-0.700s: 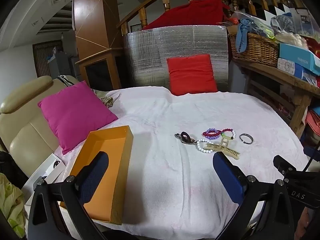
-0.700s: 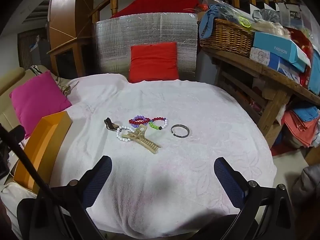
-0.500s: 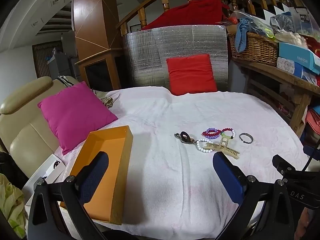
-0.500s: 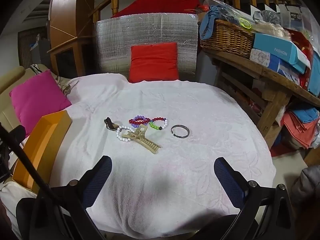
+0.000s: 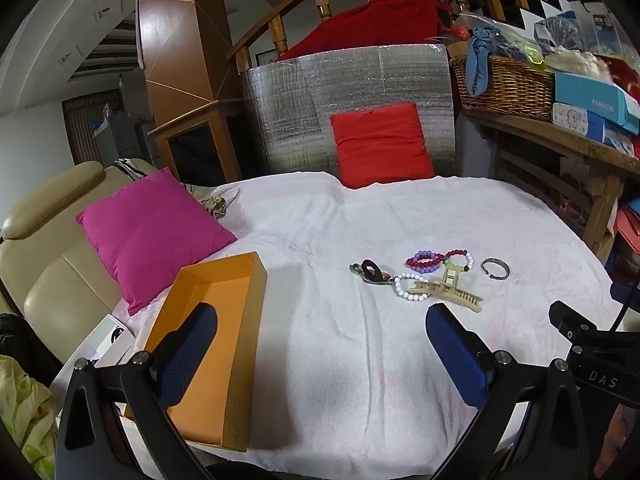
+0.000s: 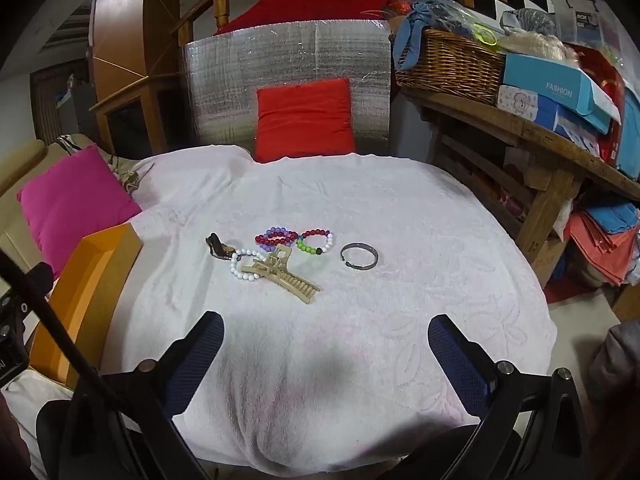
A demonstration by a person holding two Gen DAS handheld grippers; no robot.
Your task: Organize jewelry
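Jewelry lies in a cluster on the white cloth: a beige hair claw [image 6: 282, 274] [image 5: 446, 294], a white bead bracelet [image 6: 244, 266], purple and red bead bracelets [image 6: 276, 237], a multicolour bead bracelet [image 6: 316, 242], a metal bangle [image 6: 359, 257] [image 5: 495, 269] and a dark clip [image 6: 218, 246] [image 5: 370, 272]. An open orange box [image 5: 218, 340] [image 6: 86, 280] sits at the left. My left gripper [image 5: 320, 348] is open and empty, near the box. My right gripper [image 6: 326, 360] is open and empty, short of the cluster.
A pink cushion [image 5: 152, 228] lies on a beige sofa at the left. A red cushion [image 6: 304, 120] leans on a silver foil panel at the back. A wooden shelf [image 6: 532, 136] with a wicker basket and boxes stands at the right.
Both views have shifted very slightly; the jewelry and box stay put and both grippers remain open.
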